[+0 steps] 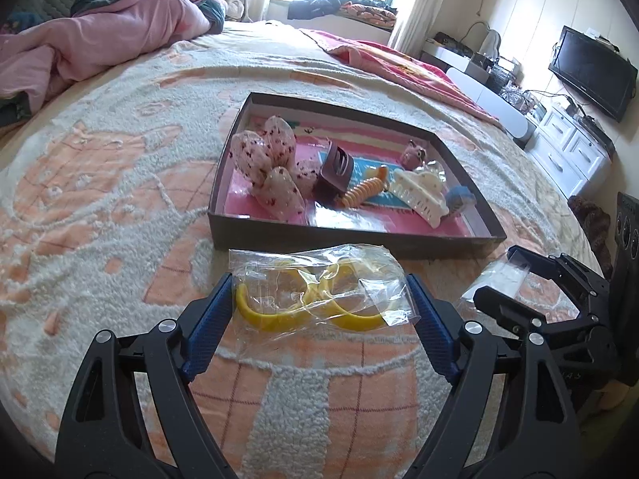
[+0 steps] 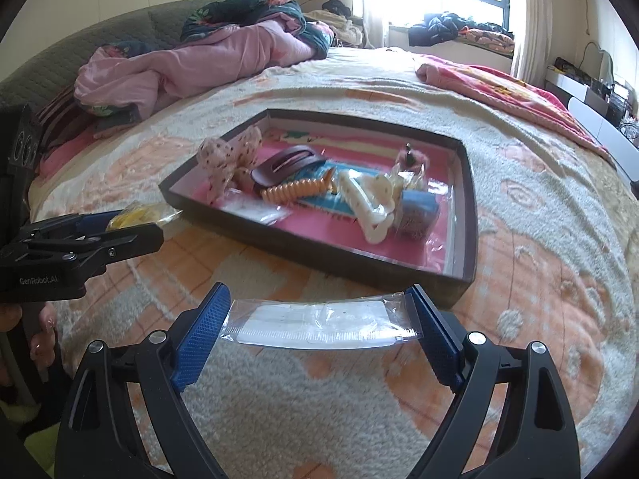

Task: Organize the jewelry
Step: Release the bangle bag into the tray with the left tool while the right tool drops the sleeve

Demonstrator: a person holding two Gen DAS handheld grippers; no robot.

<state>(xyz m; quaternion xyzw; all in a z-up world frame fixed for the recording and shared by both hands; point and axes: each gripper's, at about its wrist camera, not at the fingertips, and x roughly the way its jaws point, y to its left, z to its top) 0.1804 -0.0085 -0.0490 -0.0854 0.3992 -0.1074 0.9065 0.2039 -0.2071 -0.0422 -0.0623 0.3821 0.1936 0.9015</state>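
My left gripper (image 1: 319, 299) is shut on a clear bag of yellow bangles (image 1: 319, 291), which spans the gap between the blue pads just above the bedspread. My right gripper (image 2: 319, 321) is shut on a white comb in a clear wrapper (image 2: 319, 325), held by its two ends. Right behind both stands a dark shallow tray (image 1: 351, 237) (image 2: 319, 253) lined in pink. In it lie a floral bow (image 1: 267, 159), a brown hair claw (image 1: 335, 167), an orange spiral tie (image 1: 363, 191), a cream claw clip (image 1: 419, 191) and small pink and blue pieces.
Everything rests on a fuzzy cream-and-orange bedspread (image 1: 120, 199). A pink quilt (image 1: 100, 40) is heaped at the back left and a red blanket (image 1: 399, 60) at the back right. A TV (image 1: 591, 72) and white drawers (image 1: 571, 147) stand beyond the bed's right edge. A person's hand (image 2: 40, 331) grips the left tool.
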